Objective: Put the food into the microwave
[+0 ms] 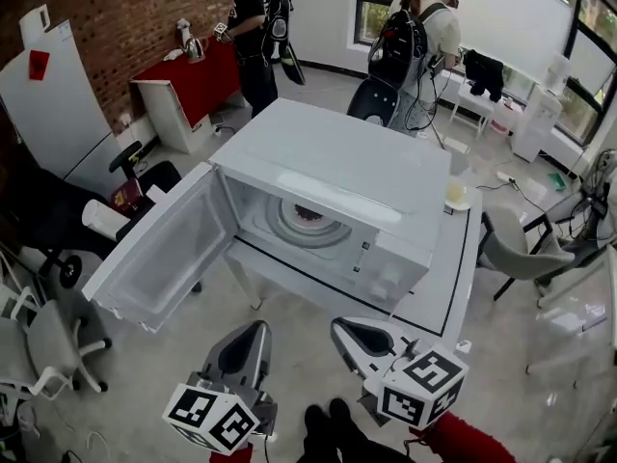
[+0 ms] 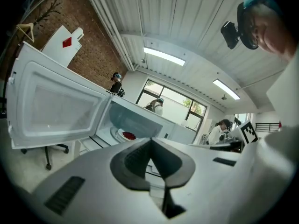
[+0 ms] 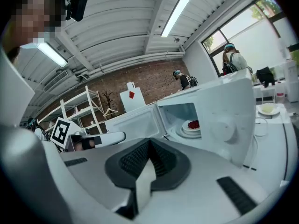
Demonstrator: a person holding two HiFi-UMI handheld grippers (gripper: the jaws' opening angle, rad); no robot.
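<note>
The microwave [image 1: 337, 177] cavity stands open toward you. Its door [image 1: 159, 258] hangs wide at your left (a wall along that side), while the front approach is free. A plate [image 3: 187, 128] takes the turntable's middle; the room above it seems slim, though it's hard to judge. A small dish [image 1: 455, 196] sits beside the microwave's right side.

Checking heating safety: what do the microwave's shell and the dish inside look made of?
Microwave: probably painted sheet metal; smooth, matte-white flat panels. Dish: likely glazed ceramic, white with a slight sheen under the red food; plastic can't be excluded.
</note>
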